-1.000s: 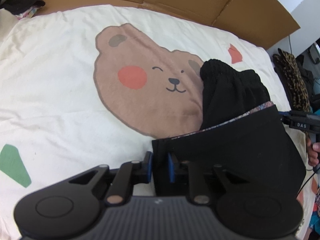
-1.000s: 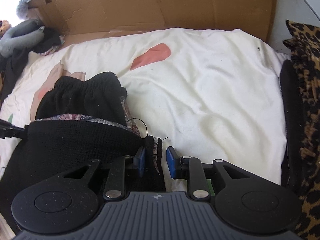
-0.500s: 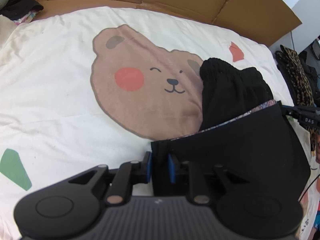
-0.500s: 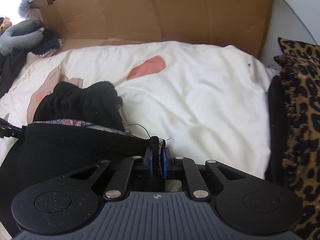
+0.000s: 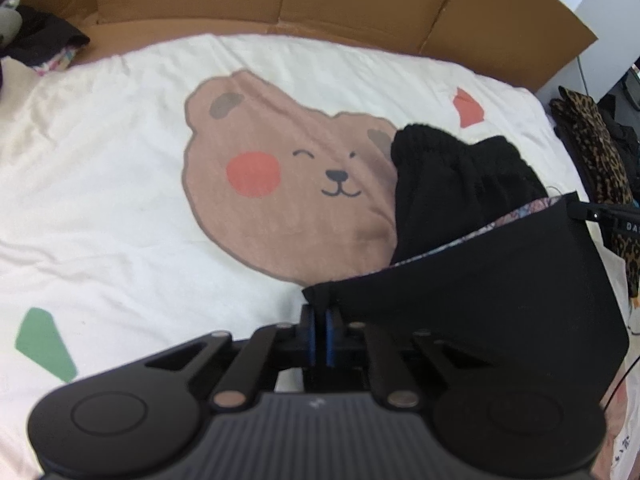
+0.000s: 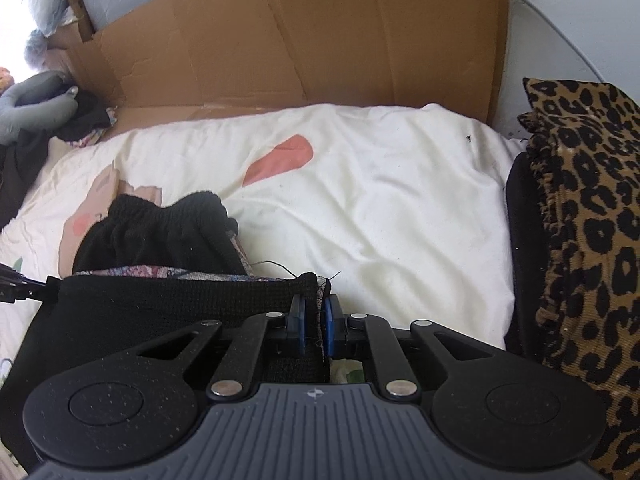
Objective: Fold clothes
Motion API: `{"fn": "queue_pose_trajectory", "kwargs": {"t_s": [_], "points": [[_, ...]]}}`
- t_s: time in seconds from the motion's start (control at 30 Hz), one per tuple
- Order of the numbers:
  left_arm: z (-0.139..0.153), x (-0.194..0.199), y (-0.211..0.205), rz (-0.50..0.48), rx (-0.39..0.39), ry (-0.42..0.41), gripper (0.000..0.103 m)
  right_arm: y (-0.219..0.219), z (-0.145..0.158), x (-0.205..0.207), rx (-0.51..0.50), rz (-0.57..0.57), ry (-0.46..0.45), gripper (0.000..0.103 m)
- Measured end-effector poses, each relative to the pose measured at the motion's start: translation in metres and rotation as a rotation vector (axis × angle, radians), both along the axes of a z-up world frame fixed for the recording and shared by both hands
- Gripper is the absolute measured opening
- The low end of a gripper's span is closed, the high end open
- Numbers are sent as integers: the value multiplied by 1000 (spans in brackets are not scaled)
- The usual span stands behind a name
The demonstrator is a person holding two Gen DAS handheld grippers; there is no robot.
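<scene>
A black knit garment [image 5: 480,280] with a patterned lining lies on the white bear-print sheet [image 5: 120,200]; its gathered waistband [image 5: 452,172] points away from me. My left gripper [image 5: 319,312] is shut on the near left corner of the hem, its jaws closing to a thin pinch on the cloth. My right gripper [image 6: 315,308] is shut on the near right corner of the same garment [image 6: 160,312], a frayed thread sticking out above the pads. The hem hangs stretched between the two grippers, a little above the sheet. Its underside is hidden.
Brown cardboard [image 6: 320,40] stands along the far side of the bed. A leopard-print fabric [image 6: 580,220] lies on a dark edge at the right. At the far left lie a grey plush [image 6: 32,108] and dark clothes [image 5: 44,40].
Both grippers closed from slightly open to a pinch on the hem corners, the right first, then the left. The right one rose slightly and the hem edge now runs taut between them.
</scene>
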State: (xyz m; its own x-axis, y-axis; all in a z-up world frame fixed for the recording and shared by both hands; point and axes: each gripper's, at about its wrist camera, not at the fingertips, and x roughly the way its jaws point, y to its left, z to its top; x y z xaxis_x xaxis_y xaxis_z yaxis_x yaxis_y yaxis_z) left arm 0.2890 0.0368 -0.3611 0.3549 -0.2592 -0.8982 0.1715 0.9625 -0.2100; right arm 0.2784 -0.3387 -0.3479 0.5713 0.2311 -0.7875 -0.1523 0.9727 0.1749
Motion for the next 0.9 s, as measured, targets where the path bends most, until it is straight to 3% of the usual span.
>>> {"fn": "queue_pose_trajectory", "kwargs": {"t_s": [0.43,0.9], "points": [[63,4,1,8,-49,-102,5,-14,38,-15,5,-29,-58,8],[59,47,-2,13,0,-138,5,-13,44,19,20,-63,-72,8]]}}
